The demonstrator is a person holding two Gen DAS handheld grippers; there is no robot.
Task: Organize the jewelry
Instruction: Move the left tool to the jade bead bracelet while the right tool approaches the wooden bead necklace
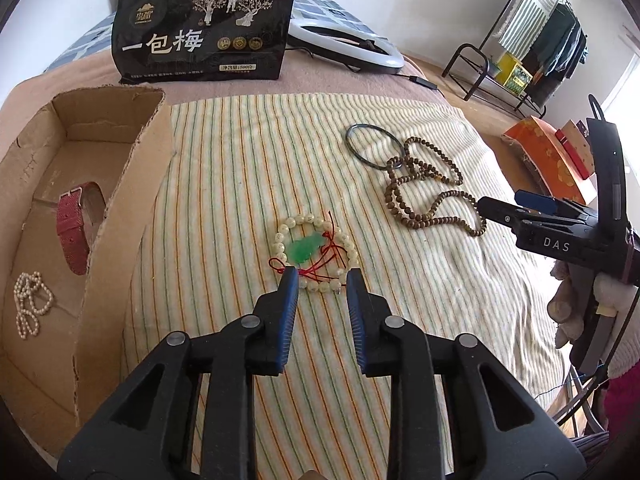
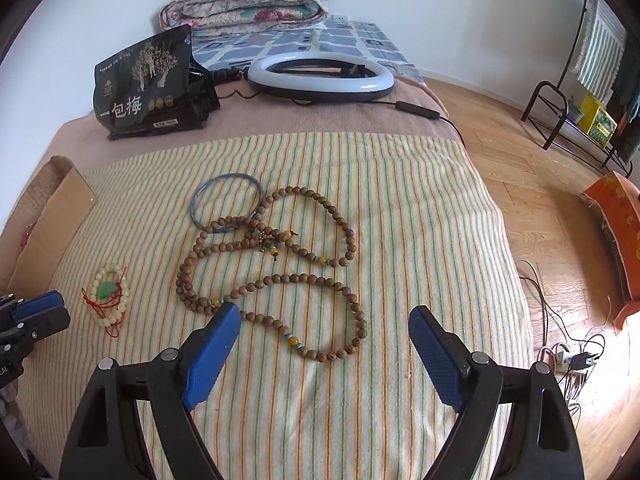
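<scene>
Left gripper (image 1: pixel 322 278) was seen part-open, tips at the white bracelet (image 1: pixel 316 254) on the towel (image 1: pixel 240 168), nothing gripped. Right gripper (image 2: pixel 325 316) was held wide open over the wooden beads (image 2: pixel 276 268), empty.

The glossy black snack pouch (image 1: pixel 204 26) standing behind the striped towel reads "一包梅" in large pale characters. The black right tool (image 1: pixel 498 210), right of that pouch, bears "DAS".

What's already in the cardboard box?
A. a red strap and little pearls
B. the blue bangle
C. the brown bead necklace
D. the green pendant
A: the red strap and pearl strand lie inside the cardboard box; the other pieces lie on the striped towel.
</scene>
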